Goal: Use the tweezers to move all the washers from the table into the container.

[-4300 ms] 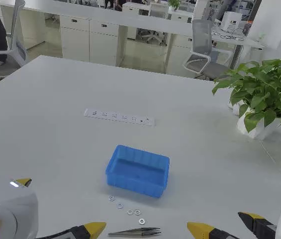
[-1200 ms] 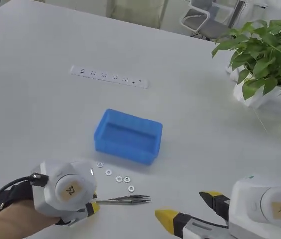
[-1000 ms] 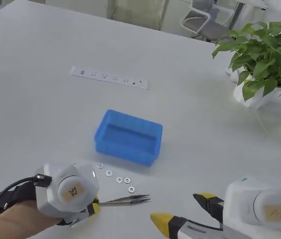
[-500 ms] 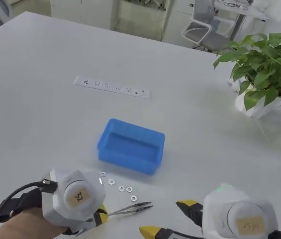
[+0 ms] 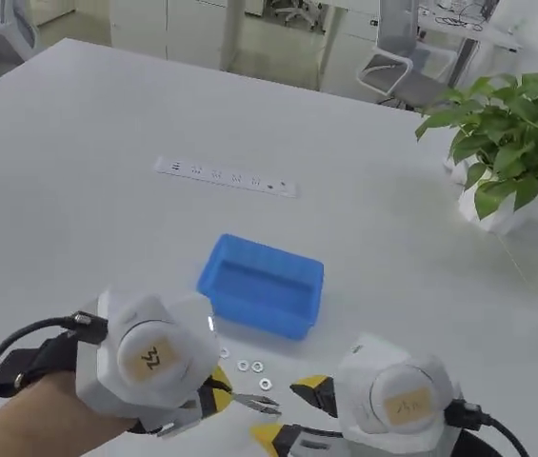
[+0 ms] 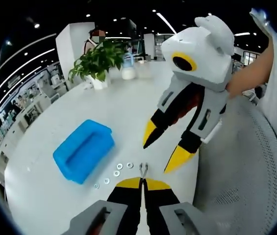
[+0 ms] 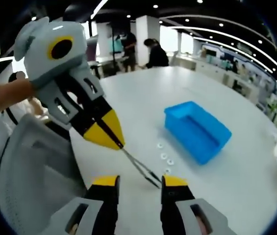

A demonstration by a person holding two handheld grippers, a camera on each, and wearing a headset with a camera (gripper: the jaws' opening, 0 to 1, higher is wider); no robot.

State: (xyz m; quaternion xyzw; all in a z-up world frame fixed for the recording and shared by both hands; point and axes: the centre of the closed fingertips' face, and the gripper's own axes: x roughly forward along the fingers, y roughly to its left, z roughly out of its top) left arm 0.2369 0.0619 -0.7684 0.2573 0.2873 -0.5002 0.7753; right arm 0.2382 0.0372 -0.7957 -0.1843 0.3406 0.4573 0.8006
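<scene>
White tabletop (image 5: 107,143) is carrying everything. The washers (image 5: 249,366) are lying in a loose row just at 6 o'clock of the blue container (image 5: 261,286). The left gripper (image 5: 219,400) is pinching the tweezers (image 5: 254,403) by their rear end, jaws closed tight. The right gripper (image 5: 286,412) is waiting at 3 o'clock, jaws apart around the tips, gripping nothing. Thin, light and slippery, each washer is probably wanting a pinch across its rim.
</scene>
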